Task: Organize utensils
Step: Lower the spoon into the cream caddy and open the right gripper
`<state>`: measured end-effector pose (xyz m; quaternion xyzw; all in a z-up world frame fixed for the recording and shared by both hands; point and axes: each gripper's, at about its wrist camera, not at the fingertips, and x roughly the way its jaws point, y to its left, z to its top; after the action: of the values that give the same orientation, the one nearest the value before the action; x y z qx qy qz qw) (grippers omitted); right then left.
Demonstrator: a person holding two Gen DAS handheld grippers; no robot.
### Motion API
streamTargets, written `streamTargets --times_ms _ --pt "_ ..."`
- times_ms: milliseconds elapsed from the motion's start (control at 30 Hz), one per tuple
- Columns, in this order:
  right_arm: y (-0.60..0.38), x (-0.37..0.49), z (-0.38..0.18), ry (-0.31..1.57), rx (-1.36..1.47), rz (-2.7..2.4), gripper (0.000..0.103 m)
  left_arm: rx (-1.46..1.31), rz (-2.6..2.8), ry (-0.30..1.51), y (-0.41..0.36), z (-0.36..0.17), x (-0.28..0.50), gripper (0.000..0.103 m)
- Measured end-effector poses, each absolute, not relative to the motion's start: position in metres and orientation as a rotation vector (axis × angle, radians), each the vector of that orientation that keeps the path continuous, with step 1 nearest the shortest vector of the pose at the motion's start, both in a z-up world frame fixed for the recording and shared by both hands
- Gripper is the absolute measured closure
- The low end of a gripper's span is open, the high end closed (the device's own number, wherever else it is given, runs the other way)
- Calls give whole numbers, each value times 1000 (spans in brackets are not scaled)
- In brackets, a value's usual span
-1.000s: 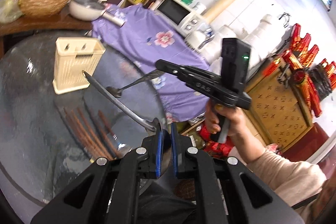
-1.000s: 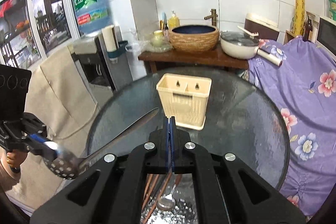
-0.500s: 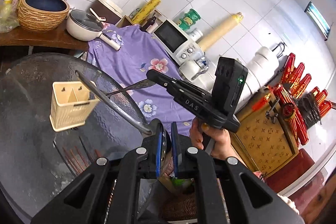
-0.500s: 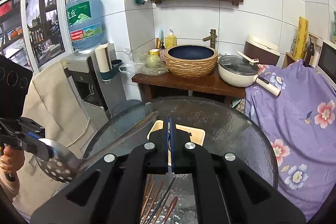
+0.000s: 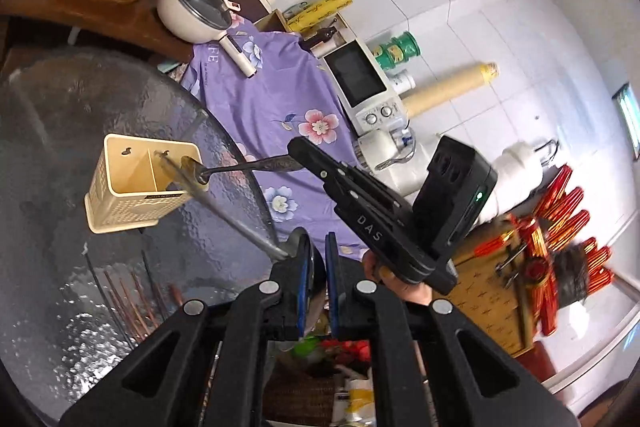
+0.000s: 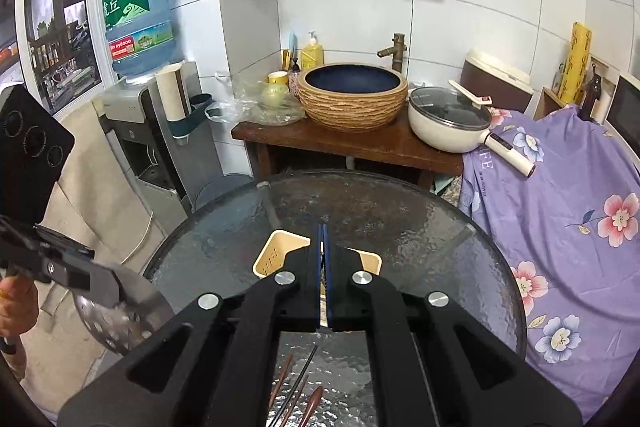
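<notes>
A cream slotted utensil holder [image 5: 136, 183] stands on the round glass table [image 5: 52, 115]; its rim shows in the right wrist view [image 6: 276, 255]. My left gripper [image 5: 316, 259] is shut on the bowl of a metal slotted ladle [image 5: 224, 215], whose handle tip hangs over the holder's opening. In the right wrist view the left gripper [image 6: 96, 275] holds the ladle's perforated bowl [image 6: 116, 323]. My right gripper [image 6: 322, 275] is shut on a metal spoon, seen in the left wrist view [image 5: 240, 167] with its bowl at the holder's top. Several chopsticks [image 5: 132, 303] lie on the table.
A purple floral cloth [image 6: 568, 219] covers furniture to the right, with a microwave [image 5: 360, 79] on it. Behind the table, a wooden stand carries a woven basin [image 6: 352, 95] and a white lidded pot [image 6: 448, 123]. A water dispenser [image 6: 140, 75] stands at the left.
Both grippers have risen and moved over the holder. The ladle's handle tip and the spoon's bowl, earlier beside the holder, now sit over its opening.
</notes>
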<state>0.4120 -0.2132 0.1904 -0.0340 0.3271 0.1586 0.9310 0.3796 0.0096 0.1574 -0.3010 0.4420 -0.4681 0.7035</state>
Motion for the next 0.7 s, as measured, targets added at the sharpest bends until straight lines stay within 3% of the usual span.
streamTargets --times_ms 700 --pt "-223 483 122 826 -8 216 101 -791 -860 1116 5 109 449 94"
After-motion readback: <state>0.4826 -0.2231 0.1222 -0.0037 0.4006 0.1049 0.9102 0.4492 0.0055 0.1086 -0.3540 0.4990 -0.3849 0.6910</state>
